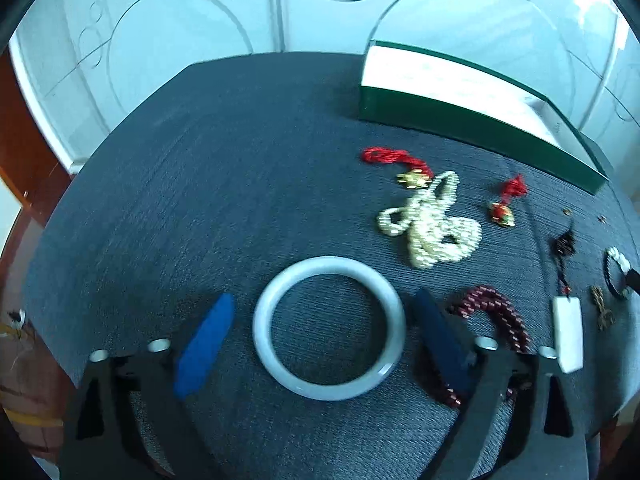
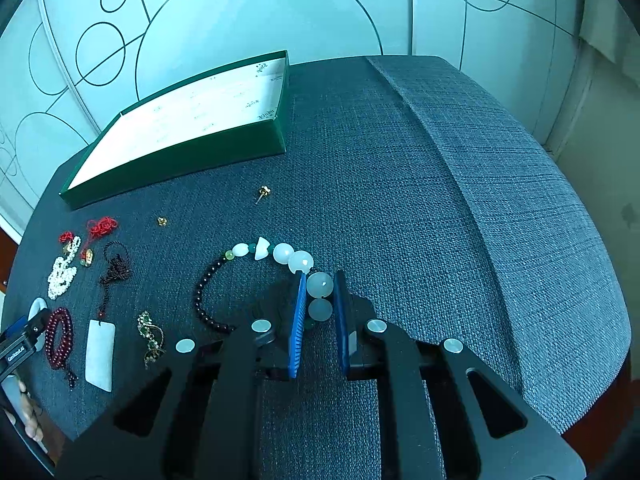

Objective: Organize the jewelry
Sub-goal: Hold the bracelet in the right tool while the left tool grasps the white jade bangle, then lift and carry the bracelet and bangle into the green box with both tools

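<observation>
Left gripper (image 1: 324, 336) is spread around the pale jade bangle (image 1: 329, 328), which lies flat on the grey cushion (image 1: 200, 184) near its front edge; the pads don't press on it, so close squarely across the ring's width and don't lift before both pads seat. Right gripper (image 2: 320, 312) is clamped on the white beads of the beaded bracelet (image 2: 256, 264), its dark beads trailing left on the fabric; I'd raise it straight so the loop hangs free. The green box (image 2: 180, 152) sits open towards the cushion's back edge, the likely drop point for both.
</observation>
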A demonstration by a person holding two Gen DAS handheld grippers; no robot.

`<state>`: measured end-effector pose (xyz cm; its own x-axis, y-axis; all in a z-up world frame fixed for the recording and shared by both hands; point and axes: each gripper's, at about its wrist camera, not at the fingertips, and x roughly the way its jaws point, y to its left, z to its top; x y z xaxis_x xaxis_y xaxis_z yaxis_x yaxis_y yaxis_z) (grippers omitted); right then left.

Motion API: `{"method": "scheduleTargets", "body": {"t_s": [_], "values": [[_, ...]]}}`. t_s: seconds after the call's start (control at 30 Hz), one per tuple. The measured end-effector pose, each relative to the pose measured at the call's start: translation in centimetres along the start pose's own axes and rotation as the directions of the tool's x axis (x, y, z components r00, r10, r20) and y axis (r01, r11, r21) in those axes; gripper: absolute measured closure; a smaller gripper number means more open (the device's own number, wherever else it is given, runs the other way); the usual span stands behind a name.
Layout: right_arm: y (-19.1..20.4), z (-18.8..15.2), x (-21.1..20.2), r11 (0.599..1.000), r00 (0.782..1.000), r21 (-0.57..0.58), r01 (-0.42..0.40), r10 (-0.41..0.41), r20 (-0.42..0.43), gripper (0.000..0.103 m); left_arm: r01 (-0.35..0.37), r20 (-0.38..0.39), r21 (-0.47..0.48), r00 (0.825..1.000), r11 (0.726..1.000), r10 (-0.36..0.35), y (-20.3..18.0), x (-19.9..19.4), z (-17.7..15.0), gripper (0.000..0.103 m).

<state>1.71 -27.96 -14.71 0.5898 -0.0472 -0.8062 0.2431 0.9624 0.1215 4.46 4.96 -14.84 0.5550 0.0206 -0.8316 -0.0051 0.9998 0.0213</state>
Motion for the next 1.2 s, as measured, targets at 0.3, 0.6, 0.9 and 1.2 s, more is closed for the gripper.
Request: {"method": "scheduleTargets", "body": {"t_s": [0.3, 0.6, 0.9, 1.2], "values": [[-0.2, -0.5, -0.3, 1.0, 1.0, 0.02, 0.016, -0.016, 0.0, 0.089, 0.0, 0.013, 0.024, 1.0, 1.0, -0.001, -0.7, -0.4, -0.1, 0.033], [-0.5, -0.4, -1.2, 0.999, 0.999, 0.039, 0.01, -0.012, 0.03, 0.089, -0.016, 0.005, 0.031, 1.0, 0.999, 0.016, -1.3, -0.6, -0.1, 0.034], [0.2, 0.9, -3.7, 0.999, 0.996, 0.03, -0.015, 0.012, 0.091, 0.089, 0.001, 0.044, 0.03, 0.999, 1.0, -0.002, -0.9, -2.4, 0.5, 0.034], [1.7, 2.4, -6.8, 0.999, 0.986, 0.018, -0.035, 0.032, 0.164, 0.089, 0.037, 0.099, 0.057, 0.994, 0.998, -0.042, -1.0, -4.8, 2.4, 0.034]]}}
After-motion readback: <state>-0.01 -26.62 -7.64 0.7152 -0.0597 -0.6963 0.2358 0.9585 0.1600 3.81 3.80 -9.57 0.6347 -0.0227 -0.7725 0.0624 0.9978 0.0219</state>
